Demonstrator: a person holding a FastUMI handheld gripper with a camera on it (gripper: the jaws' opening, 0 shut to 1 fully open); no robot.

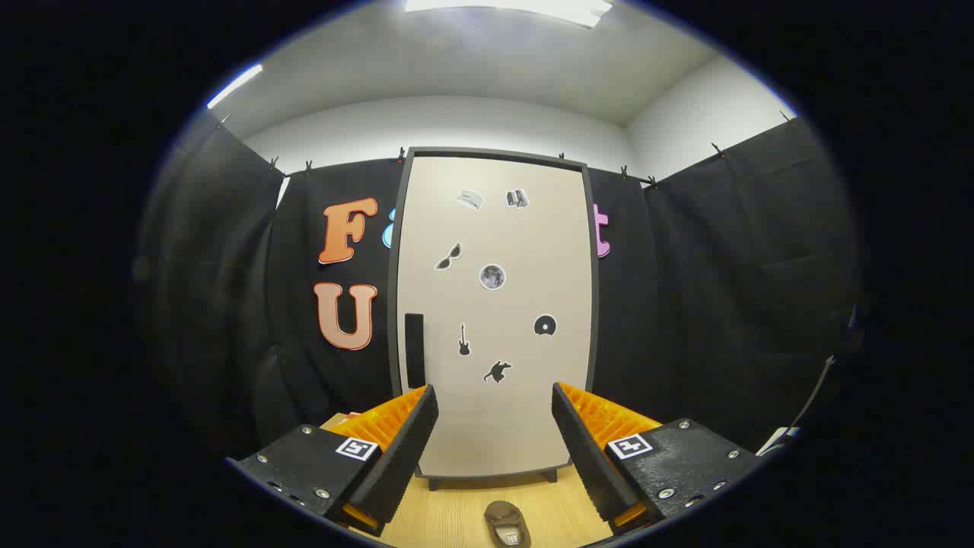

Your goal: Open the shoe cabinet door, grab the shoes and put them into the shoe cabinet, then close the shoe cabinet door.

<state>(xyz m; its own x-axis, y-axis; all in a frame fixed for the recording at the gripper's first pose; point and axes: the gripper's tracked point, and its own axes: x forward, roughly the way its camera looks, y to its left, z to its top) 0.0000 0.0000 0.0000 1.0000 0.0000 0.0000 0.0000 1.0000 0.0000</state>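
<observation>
None of the three steps is showing as done: the tall beige sticker-dotted shoe cabinet door [493,312] is standing closed at the wooden floor's [449,510] far edge, the brown shoe [507,524] is lying on the floor between the fingers (ungrasped), and the gripper [494,426] is hovering wide open, empty.

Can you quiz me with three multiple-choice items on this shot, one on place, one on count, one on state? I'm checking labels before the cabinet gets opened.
1. Where does the shoe lie?
A. On the wooden surface between the claw's fingers, before the cabinet
B. Inside the cabinet
C. Gripped in the claw

2. How many stickers are on the cabinet door?
A. Two
B. Seven
C. Twelve

3. How is the claw?
A. Shut on the shoe
B. Shut on the handle
C. Open, holding nothing

Answers: 1 A, the shoe rests low between the fingers, short of the cabinet. 2 B, seven small stickers dot the closed door. 3 C, the fingers stand wide apart with the door seen between them.
</observation>
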